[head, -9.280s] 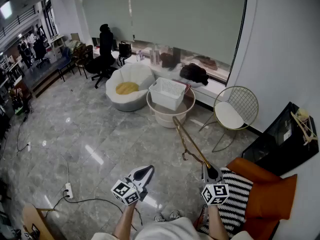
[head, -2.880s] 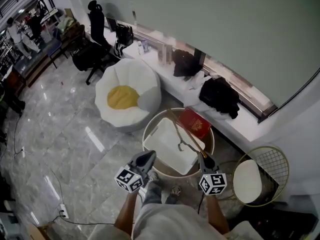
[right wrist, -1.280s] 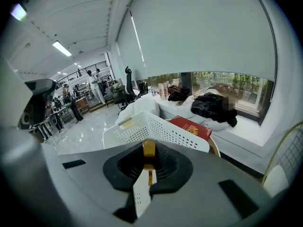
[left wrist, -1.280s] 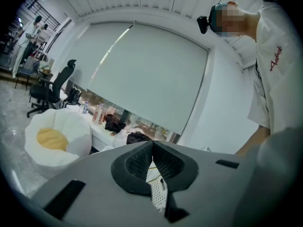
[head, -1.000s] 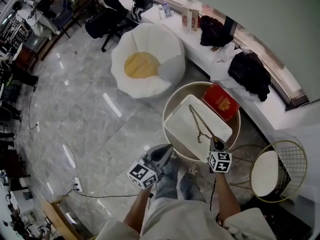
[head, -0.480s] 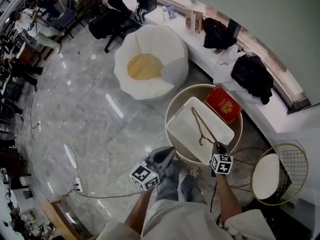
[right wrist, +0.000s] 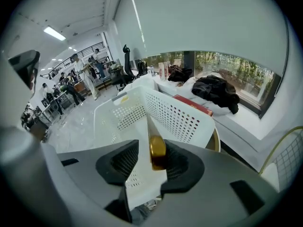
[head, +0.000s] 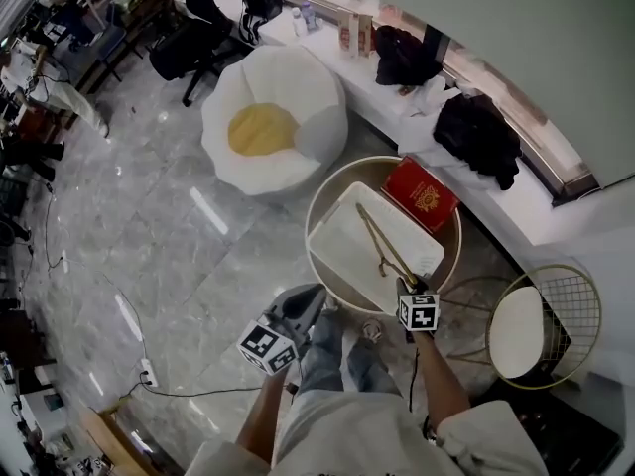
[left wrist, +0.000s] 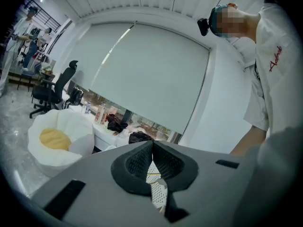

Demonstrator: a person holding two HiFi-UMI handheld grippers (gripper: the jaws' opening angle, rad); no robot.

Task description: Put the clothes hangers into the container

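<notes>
Right fingers: the right gripper (right wrist: 152, 145) has its jaws about half apart, having just been opening. The gold end of the hanger (right wrist: 157, 150) stands between them, lying against the right-hand pad with a clear gap to the other, so nothing is clamped.

Hanger: in the head view the hanger (head: 375, 241) runs up and left from the right gripper (head: 408, 283) across the inside of the basket (head: 337, 228), with its hook near the gripper end (whether its far tip rests on the basket floor cannot be told).

Basket: white, with perforated walls (right wrist: 182, 117). It sits on a round table (head: 330, 182), and the right gripper points steeply down over its near edge.

Left fingers: the left gripper (left wrist: 152, 142) has its jaw tips closed together with nothing between them. In the head view the left gripper (head: 316, 293) hangs over the floor, to the left of the table and apart from the basket.

Beside the basket: a red box (head: 421, 194) lies on the same table, just past the basket's far side.

Farther out: a white beanbag seat (head: 298, 97) with a yellow cushion stands to the left. A wire chair (head: 571, 310) stands to the right. Dark bags (head: 476, 132) lie on the long white ledge beyond.
</notes>
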